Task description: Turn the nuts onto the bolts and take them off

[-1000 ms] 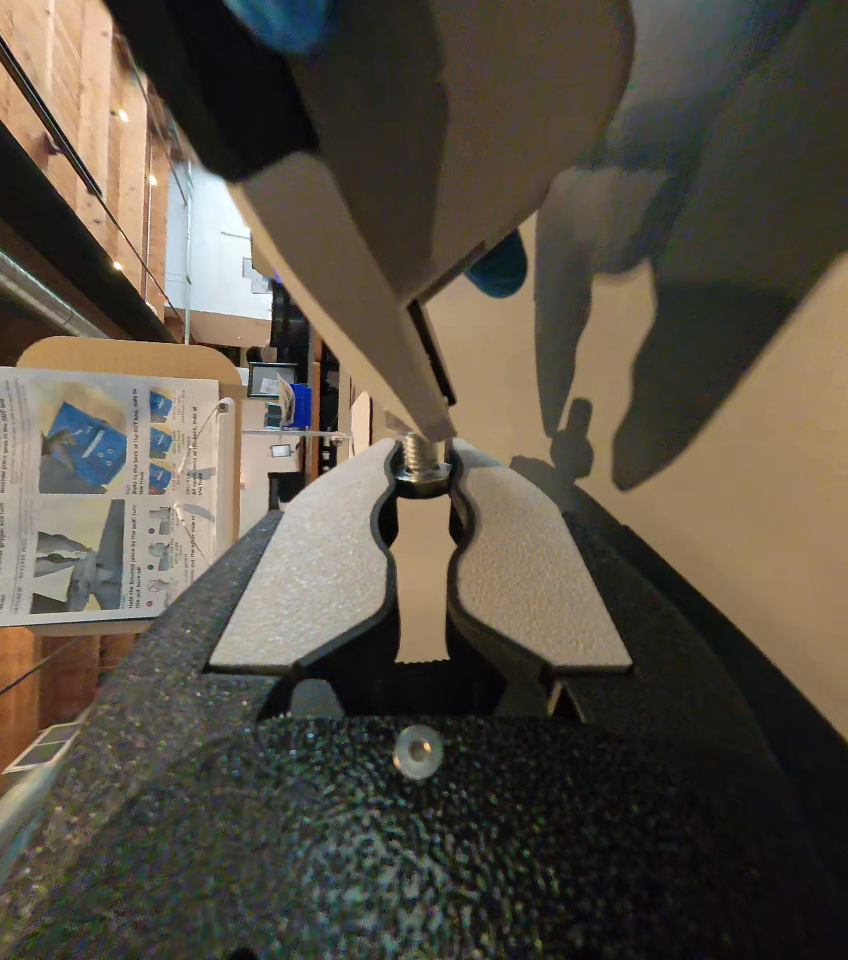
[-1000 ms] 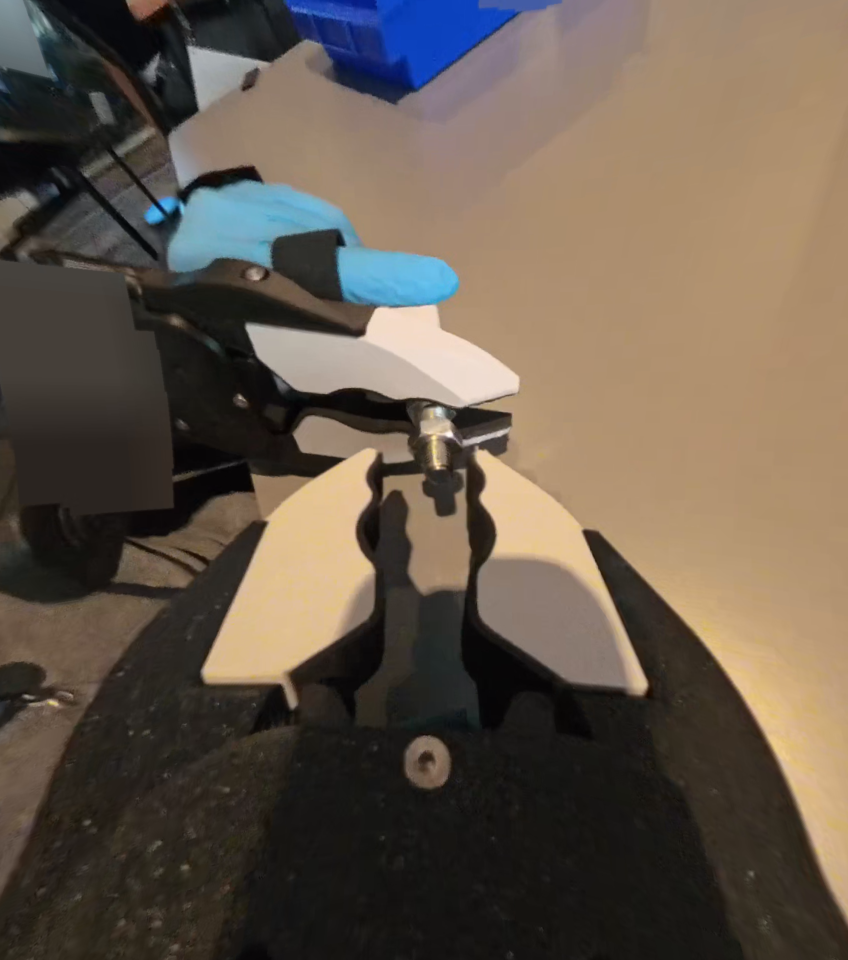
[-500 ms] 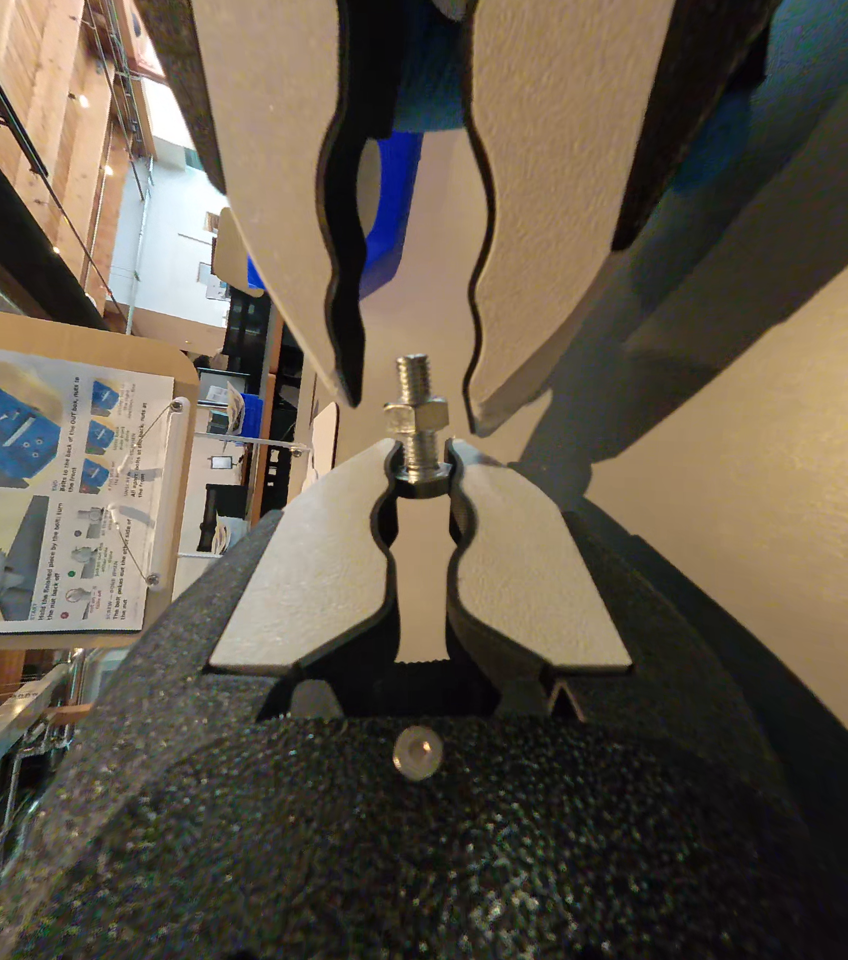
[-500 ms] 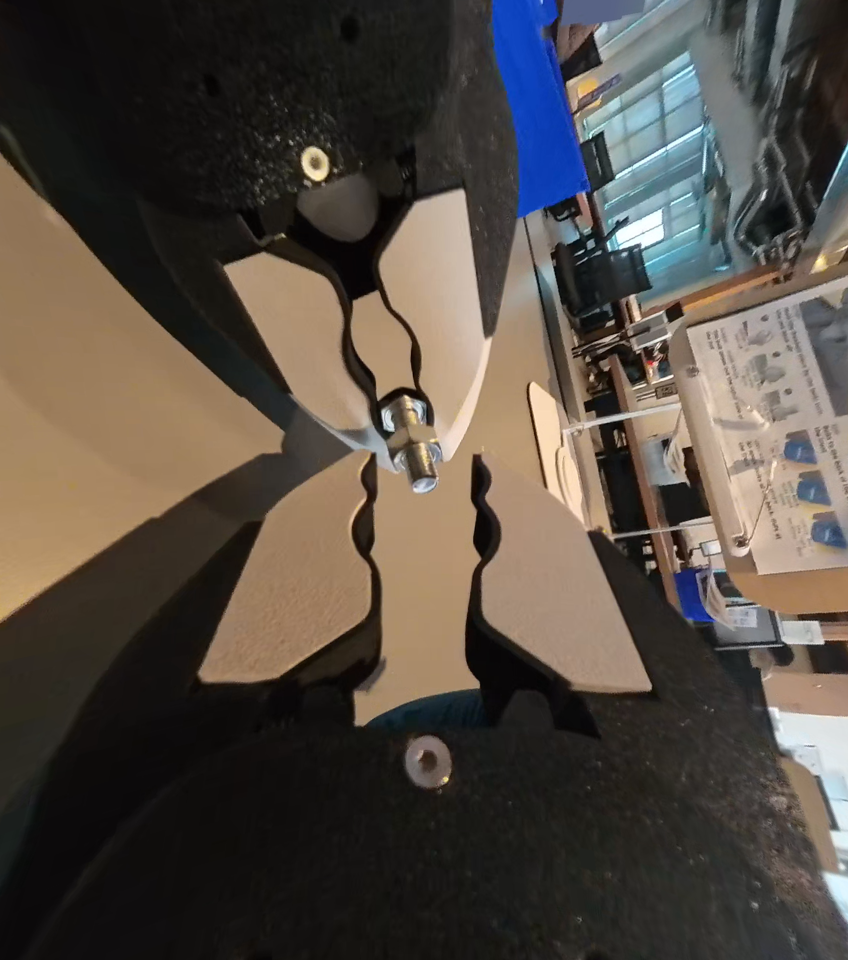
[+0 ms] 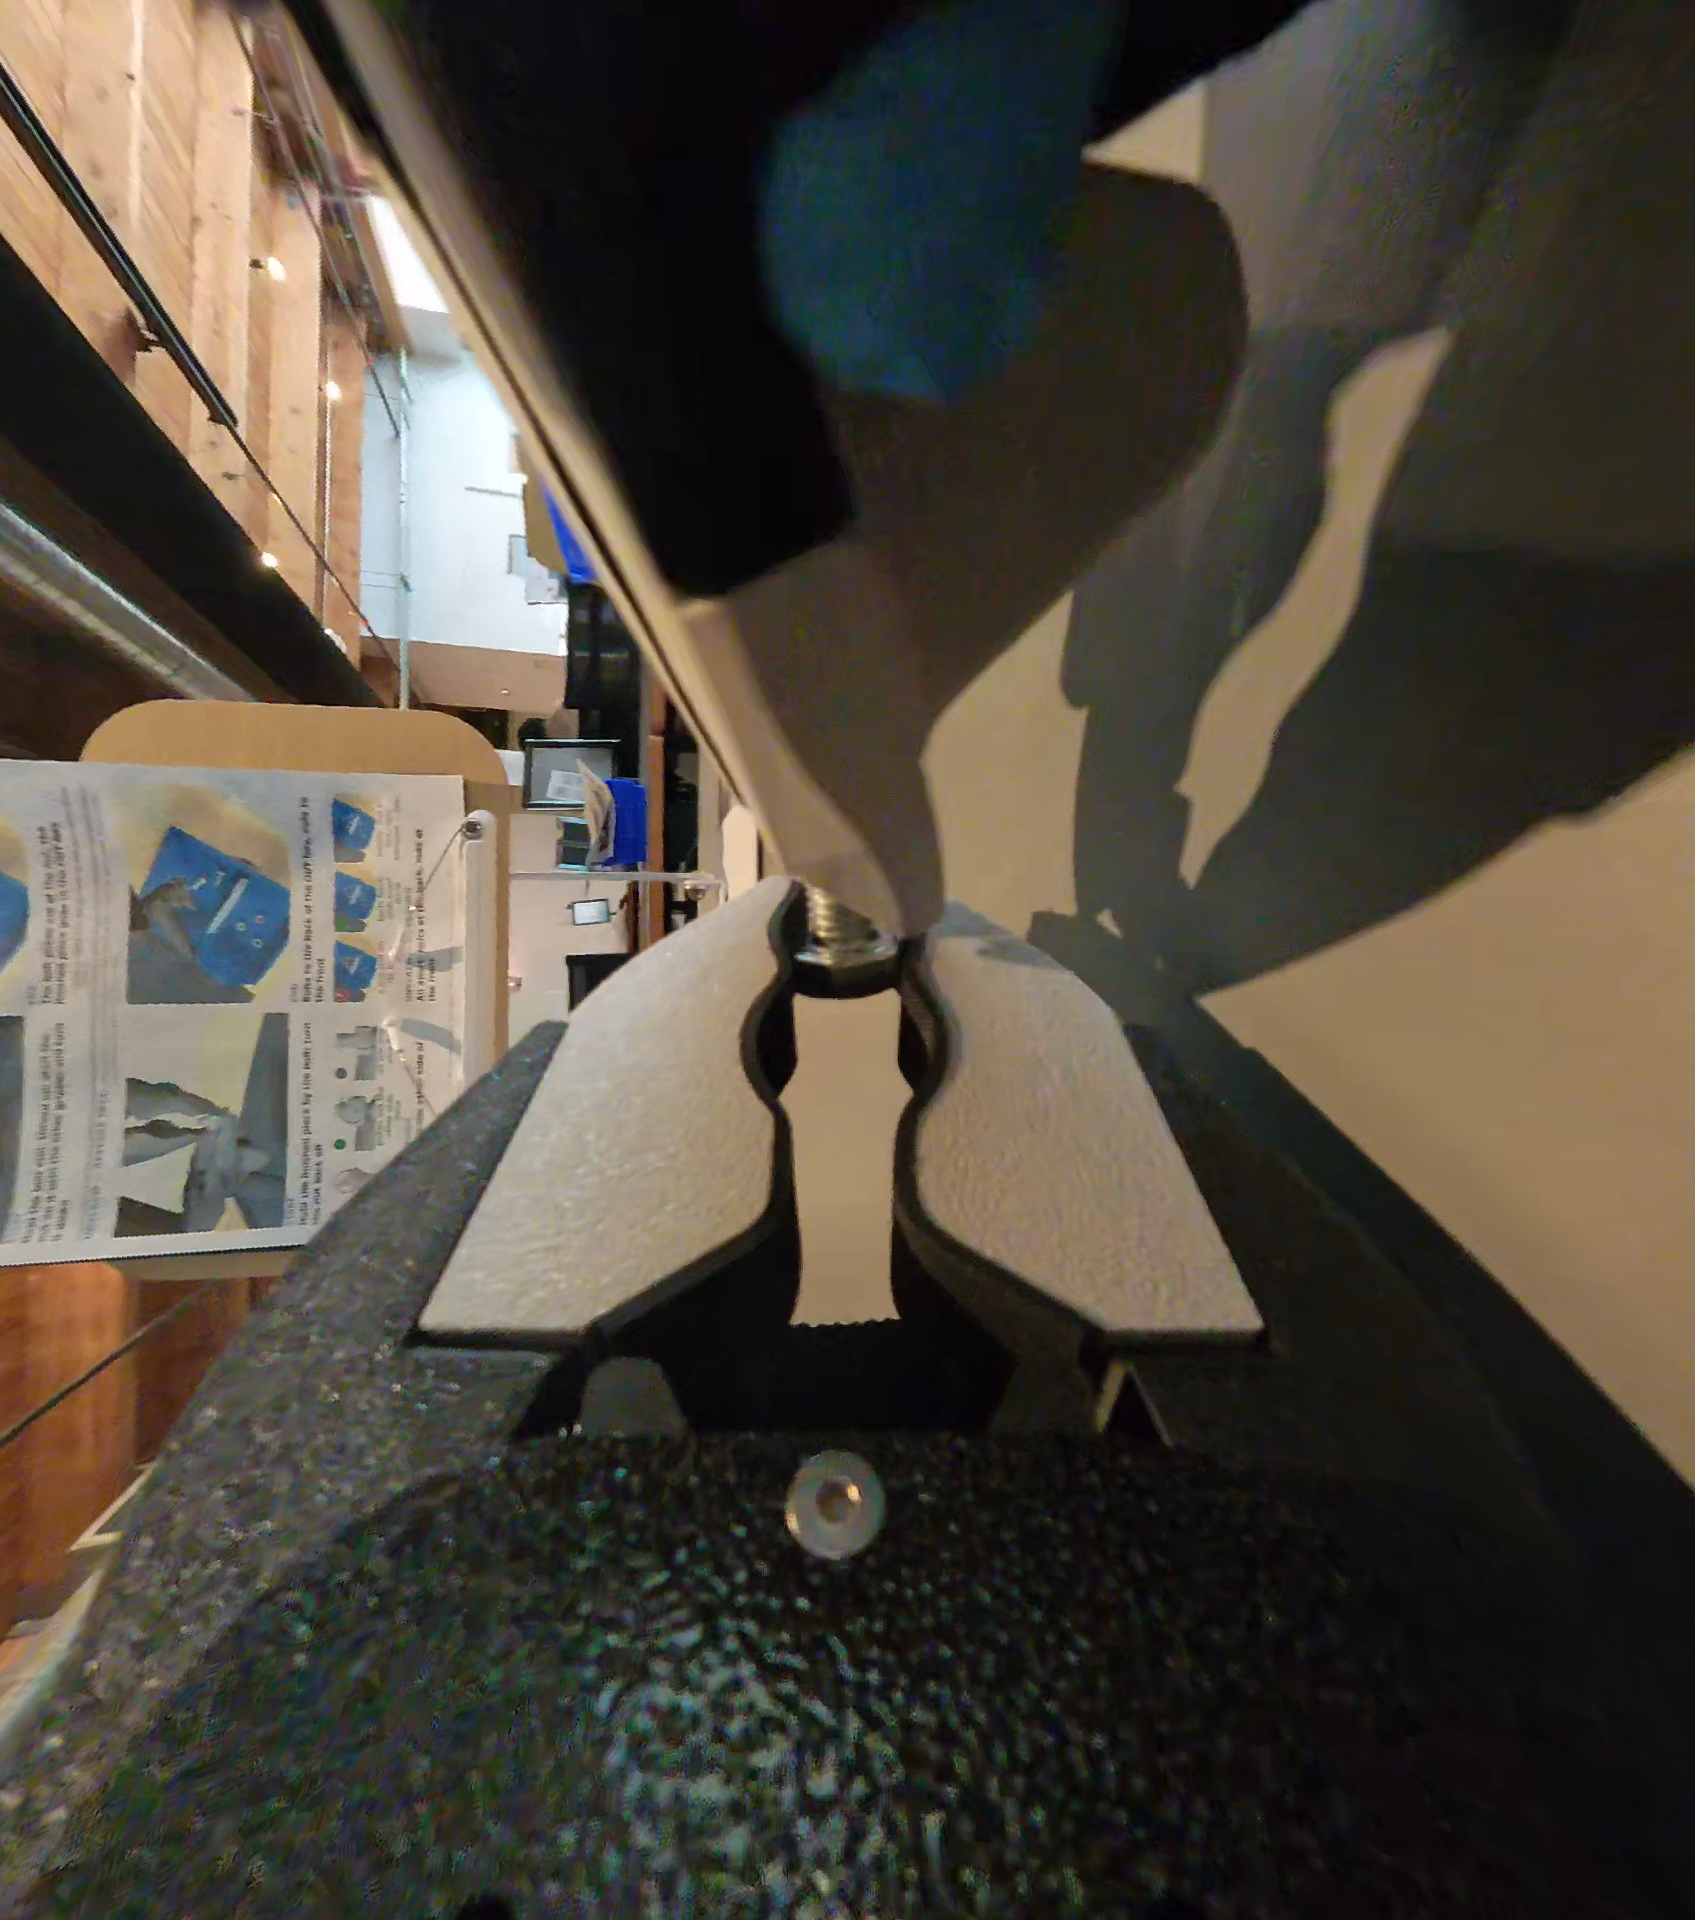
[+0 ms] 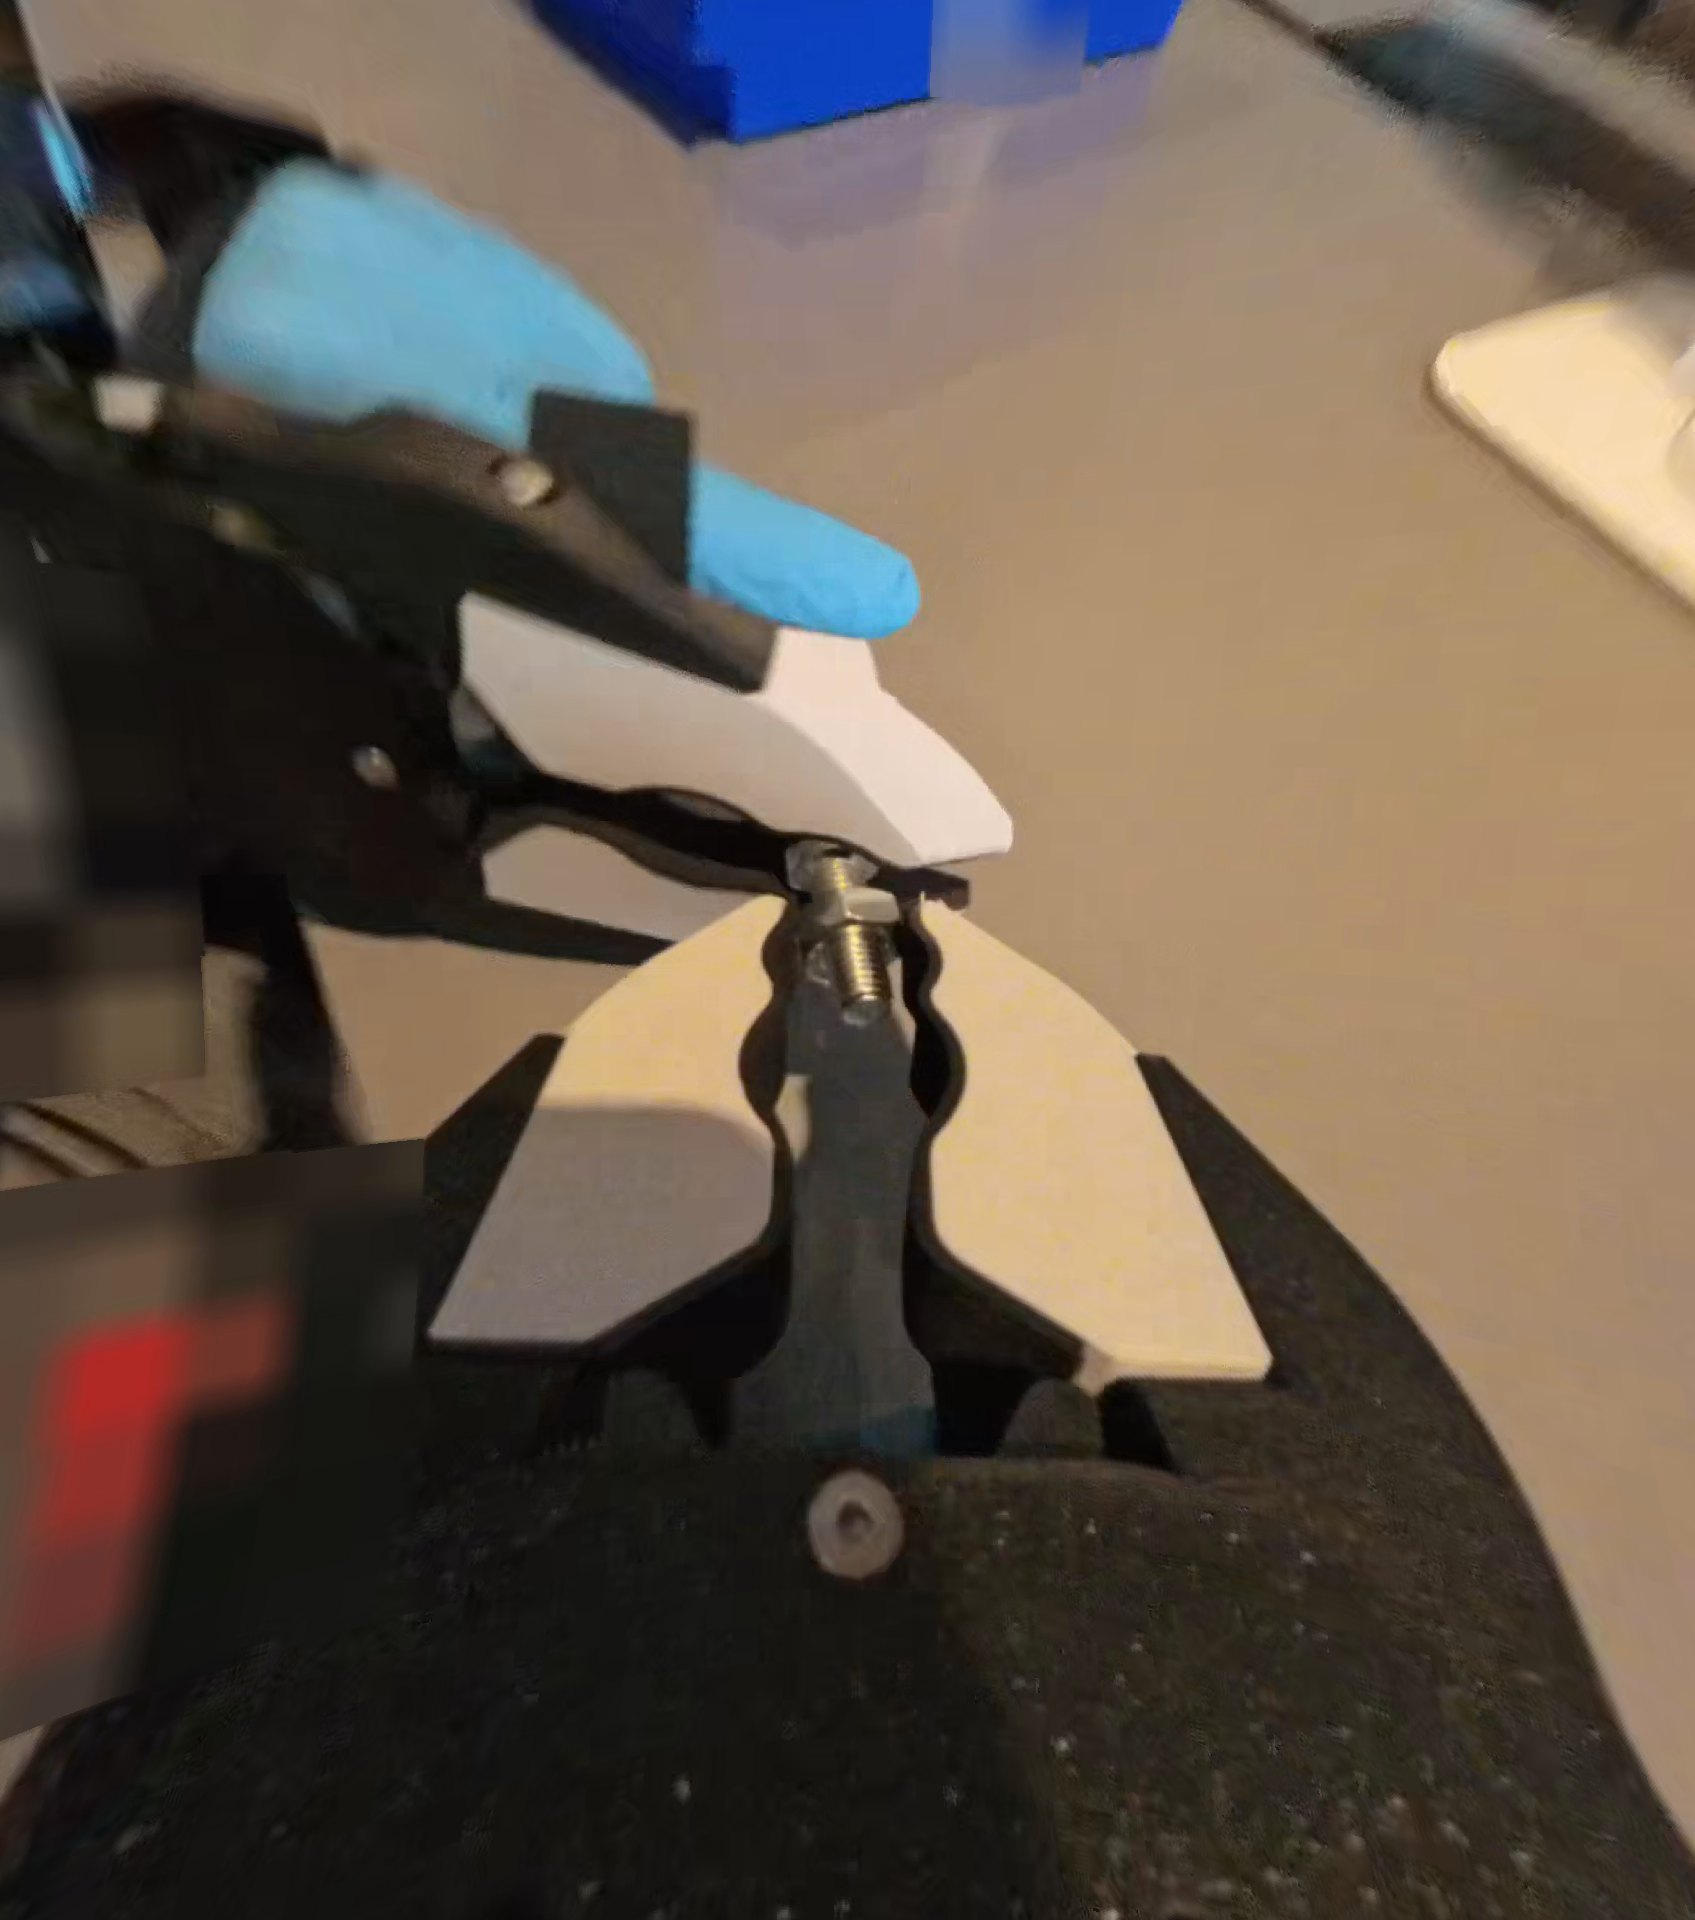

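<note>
Up at the tips of the left gripper (image 5: pixel 845 940) in the left wrist view, the bolt (image 5: pixel 838 933) head sits pinched tight, and the right gripper's finger (image 5: pixel 874 831) comes down over it from above, hiding the nut. Off to the left stands an instruction sheet (image 5: pixel 147 1008).

From the right wrist view, the right gripper (image 6: pixel 848 920) is narrowed around the nut (image 6: pixel 848 906) on the bolt's thread, and the left gripper comes in from the left, gripping the bolt head. A blue-gloved hand (image 6: pixel 469 353) holds it above the tan table (image 6: pixel 1238 727); a blue bin (image 6: pixel 822 52) sits far back.

Left claw (image 5: pixel 845 951) is pinching at its tips; right claw (image 6: pixel 848 920), crossing it edge-on, is seemingly clamping too. Blue-gloved hand (image 6: pixel 469 343) is gripping the left.
</note>
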Action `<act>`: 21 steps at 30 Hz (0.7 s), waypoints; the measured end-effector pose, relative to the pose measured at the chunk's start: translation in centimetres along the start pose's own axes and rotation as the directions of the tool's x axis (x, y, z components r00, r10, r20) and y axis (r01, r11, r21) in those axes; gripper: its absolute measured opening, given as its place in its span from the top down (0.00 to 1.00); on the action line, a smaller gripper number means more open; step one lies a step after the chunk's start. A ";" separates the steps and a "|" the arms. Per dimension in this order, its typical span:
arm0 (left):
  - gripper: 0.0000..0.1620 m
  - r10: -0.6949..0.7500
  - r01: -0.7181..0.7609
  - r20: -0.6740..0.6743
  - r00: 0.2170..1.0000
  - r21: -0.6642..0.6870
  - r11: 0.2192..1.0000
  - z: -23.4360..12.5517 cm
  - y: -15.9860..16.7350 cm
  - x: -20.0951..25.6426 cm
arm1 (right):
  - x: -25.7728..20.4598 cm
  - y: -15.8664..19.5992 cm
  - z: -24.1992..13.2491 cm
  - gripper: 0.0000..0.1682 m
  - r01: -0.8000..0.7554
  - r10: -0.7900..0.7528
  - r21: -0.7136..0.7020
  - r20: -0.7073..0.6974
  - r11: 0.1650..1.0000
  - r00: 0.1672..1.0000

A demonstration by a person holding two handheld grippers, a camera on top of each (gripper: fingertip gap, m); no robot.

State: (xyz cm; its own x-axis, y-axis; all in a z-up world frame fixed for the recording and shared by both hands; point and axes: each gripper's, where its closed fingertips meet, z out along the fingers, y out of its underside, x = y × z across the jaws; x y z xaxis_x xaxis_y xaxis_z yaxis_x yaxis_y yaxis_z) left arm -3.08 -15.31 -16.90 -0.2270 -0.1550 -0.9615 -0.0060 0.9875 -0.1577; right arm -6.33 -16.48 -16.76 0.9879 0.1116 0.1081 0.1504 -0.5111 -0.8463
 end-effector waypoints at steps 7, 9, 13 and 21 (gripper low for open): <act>0.91 -0.064 0.064 0.009 0.998 -0.009 0.998 0.1 0.3 -0.5 | -0.1 -1.1 -0.8 0.82 -0.253 0.231 0.086 0.209 0.964 0.950; 0.91 -0.122 0.122 0.001 0.992 -0.005 0.992 0.1 0.6 -0.7 | 0.6 -1.1 -1.0 0.77 -0.077 0.064 0.123 0.106 0.989 0.992; 0.91 -0.215 0.215 -0.036 0.976 0.017 0.976 0.0 0.7 -0.7 | 3.0 -1.0 -1.5 0.75 0.481 -0.451 0.065 -0.257 0.874 0.855; 0.91 -0.223 0.227 -0.079 0.971 0.042 0.973 -0.1 0.3 -0.2 | 0.6 -2.0 -2.1 0.81 0.722 -0.658 0.142 -0.323 0.677 0.680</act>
State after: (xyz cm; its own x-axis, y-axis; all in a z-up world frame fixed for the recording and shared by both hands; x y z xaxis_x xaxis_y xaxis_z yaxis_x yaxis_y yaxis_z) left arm -3.08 -15.01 -16.71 -0.2962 -0.3688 -0.8810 -0.0170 0.9243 -0.3812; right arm -5.98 -17.15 -13.89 0.5857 0.1369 0.7989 0.8097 -0.1445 -0.5688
